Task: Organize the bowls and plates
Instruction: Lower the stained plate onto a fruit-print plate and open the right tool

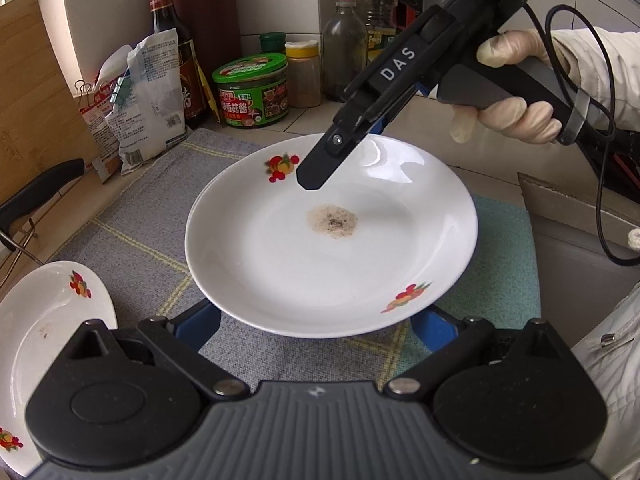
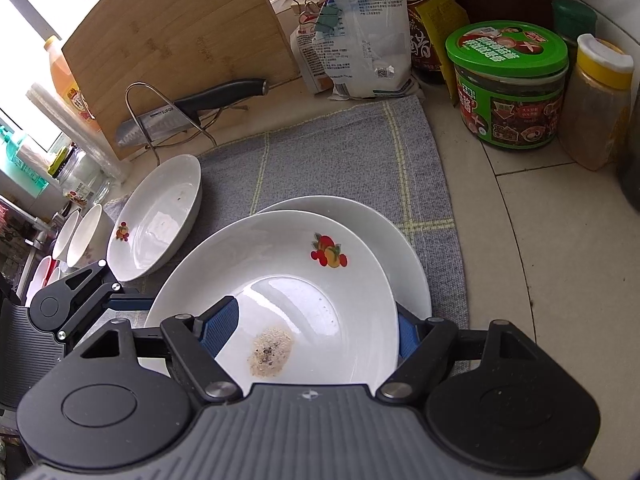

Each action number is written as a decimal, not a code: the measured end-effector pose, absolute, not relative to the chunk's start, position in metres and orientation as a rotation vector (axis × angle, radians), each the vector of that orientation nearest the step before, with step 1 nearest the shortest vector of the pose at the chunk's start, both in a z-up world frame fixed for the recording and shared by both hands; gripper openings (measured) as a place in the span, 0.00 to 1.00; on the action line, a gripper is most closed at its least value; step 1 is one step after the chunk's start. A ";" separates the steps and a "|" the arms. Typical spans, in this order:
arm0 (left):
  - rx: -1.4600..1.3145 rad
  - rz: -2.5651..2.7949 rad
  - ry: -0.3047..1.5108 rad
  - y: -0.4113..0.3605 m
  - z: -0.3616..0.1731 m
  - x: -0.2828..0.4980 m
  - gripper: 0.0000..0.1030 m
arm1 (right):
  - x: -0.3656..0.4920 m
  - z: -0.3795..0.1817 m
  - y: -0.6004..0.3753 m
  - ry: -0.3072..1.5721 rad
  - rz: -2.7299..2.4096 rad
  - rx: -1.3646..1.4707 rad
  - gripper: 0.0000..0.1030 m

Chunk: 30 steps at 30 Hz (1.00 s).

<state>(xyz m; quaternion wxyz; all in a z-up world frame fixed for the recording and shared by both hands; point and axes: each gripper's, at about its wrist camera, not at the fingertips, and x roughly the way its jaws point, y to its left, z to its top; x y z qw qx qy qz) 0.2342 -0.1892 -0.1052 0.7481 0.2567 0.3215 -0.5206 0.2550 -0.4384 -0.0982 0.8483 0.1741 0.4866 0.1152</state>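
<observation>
Both your tools grip the soiled plate (image 2: 280, 300), right tool (image 2: 316, 328) clamped across its rim, left tool (image 1: 316, 320) unclear, lower plate (image 2: 404, 264) toward twelve o'clock.

The right gripper (image 2: 316, 332) points steeply down, and its two blue pads (image 2: 218, 320) are closed on the rim of the plate (image 2: 280, 248), one inside and one outside. A gloved hand (image 1: 516, 92) holds its handle at the far right. The left gripper (image 1: 316, 326) stands near, with its jaws wide apart under the near edge of the plate.
</observation>
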 end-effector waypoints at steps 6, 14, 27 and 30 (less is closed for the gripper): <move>0.555 -1.128 0.726 -0.194 -0.108 0.239 0.98 | 0.256 -0.101 -0.441 1.044 0.234 0.353 0.81; 0.555 -1.129 0.742 -0.198 -0.112 0.244 0.98 | 0.251 -0.097 -0.446 1.037 0.231 0.369 0.83; 0.574 -1.172 0.685 -0.199 -0.107 0.237 0.98 | 0.238 -0.089 -0.445 1.045 0.209 0.354 0.84; 0.560 -1.168 0.676 -0.195 -0.104 0.236 0.99 | 0.235 -0.087 -0.439 1.050 0.204 0.323 0.89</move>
